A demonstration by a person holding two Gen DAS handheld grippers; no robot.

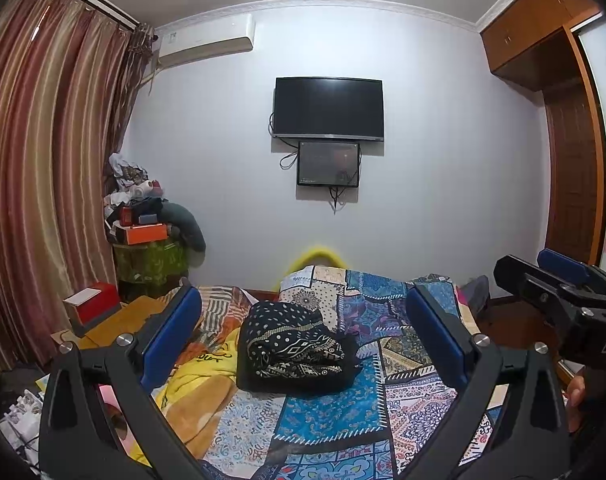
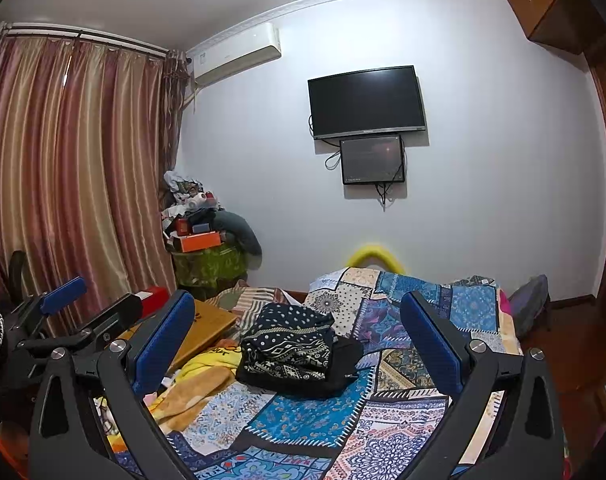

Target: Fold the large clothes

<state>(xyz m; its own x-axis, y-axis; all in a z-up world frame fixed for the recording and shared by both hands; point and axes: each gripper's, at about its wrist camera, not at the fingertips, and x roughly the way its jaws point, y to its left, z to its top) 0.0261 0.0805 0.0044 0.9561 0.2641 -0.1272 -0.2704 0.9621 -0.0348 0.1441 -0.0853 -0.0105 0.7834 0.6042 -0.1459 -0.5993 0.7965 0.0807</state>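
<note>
1. Left gripper (image 1: pixel 303 344): jaws wide apart, blue pads (image 1: pixel 171 336) clear of all cloth, nothing held.
2. Right gripper (image 2: pixel 299 340): jaws likewise wide apart, empty, raised above the bed.
3. Folded garment (image 1: pixel 293 350): dark fabric with white dots and zigzag bands, resting as a compact bundle on the patchwork bedspread (image 1: pixel 335 412); framed between the fingers in both wrist views, touched by neither gripper.
4. Same garment in the right wrist view (image 2: pixel 291 344): black layer underneath, protruding toward 3 o'clock.
5. Yellow blanket (image 1: pixel 199 384): crumpled at 9 o'clock of the garment, just beside it.
6. Right gripper in the left wrist view (image 1: pixel 543 280): at 3 o'clock, with a hand (image 1: pixel 575 404) partly visible below it at the frame edge.
7. Left gripper in the right wrist view (image 2: pixel 87 304): at 9 o'clock, well apart from the garment.
8. Far wall at 12 o'clock: television (image 2: pixel 367 102) with smaller screen (image 2: pixel 373 160) directly below.
9. Room corner at 10 o'clock: striped curtain (image 2: pixel 71 168), cluttered pile of boxes (image 2: pixel 199 236) and an air conditioner (image 2: pixel 239 56) above.
</note>
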